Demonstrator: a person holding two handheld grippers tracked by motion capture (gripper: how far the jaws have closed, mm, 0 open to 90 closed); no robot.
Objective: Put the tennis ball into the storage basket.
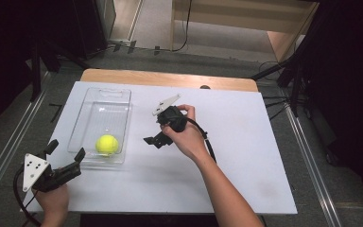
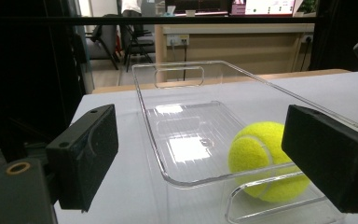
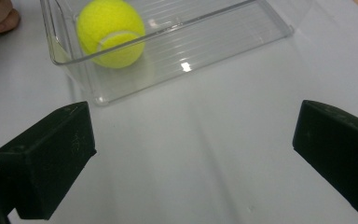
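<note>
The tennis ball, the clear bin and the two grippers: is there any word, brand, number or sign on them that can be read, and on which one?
There is none to read.
Tennis ball: white seam only, no brand print on the visible side.
Clear plastic bin: no label.
Left gripper and right gripper: plain black jaws, no marking.
Screens far behind, in the left gripper view: too blurred to read.

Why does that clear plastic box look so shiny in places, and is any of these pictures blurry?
In the left gripper view, overhead light glares in white patches off the floor of the clear bin, while the tennis ball is sharp and the near black jaws look soft. In the right gripper view a small glint sits on the bin and faint shadows streak the white table. The high view is evenly lit, its surroundings dark.
</note>
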